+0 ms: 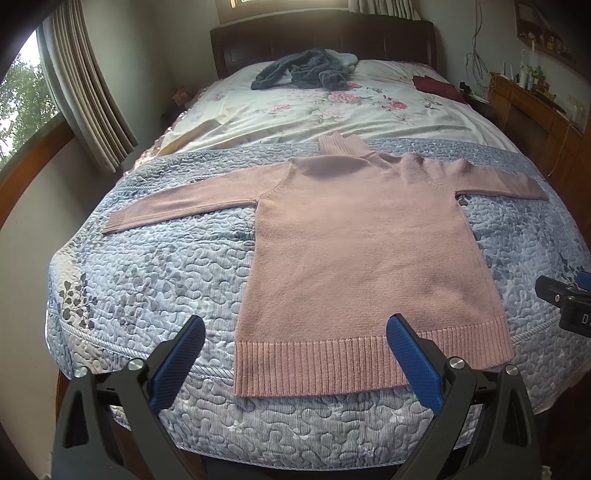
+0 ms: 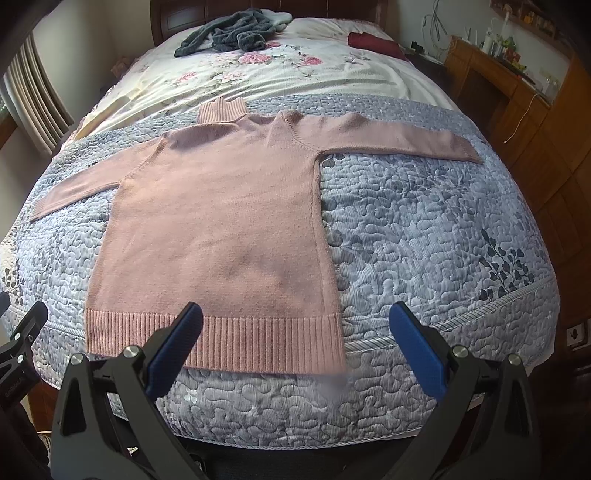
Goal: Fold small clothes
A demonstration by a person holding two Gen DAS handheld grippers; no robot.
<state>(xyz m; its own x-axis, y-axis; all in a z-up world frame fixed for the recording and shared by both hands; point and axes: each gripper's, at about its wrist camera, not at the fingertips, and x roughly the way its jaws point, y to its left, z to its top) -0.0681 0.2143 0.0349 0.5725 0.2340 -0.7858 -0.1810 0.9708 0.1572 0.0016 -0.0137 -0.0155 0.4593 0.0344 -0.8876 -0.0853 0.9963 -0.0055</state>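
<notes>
A pink knitted turtleneck sweater (image 1: 354, 243) (image 2: 221, 221) lies flat on the blue-grey quilt (image 1: 155, 273) (image 2: 424, 236), sleeves spread out to both sides, ribbed hem nearest me. My left gripper (image 1: 295, 325) hovers open over the hem's left corner, holding nothing. My right gripper (image 2: 295, 314) hovers open over the hem's right corner, also with nothing in it. Part of the right gripper (image 1: 565, 302) shows at the right edge of the left wrist view, and part of the left gripper (image 2: 22, 332) at the left edge of the right wrist view.
Farther up the bed lie a dark grey fleece garment (image 1: 303, 74) (image 2: 229, 33) and a folded dark red cloth (image 1: 439, 86) (image 2: 373, 42) on a floral sheet (image 1: 295, 110). A wooden dresser (image 1: 535, 114) stands to the right, curtains (image 1: 85, 92) and a window to the left.
</notes>
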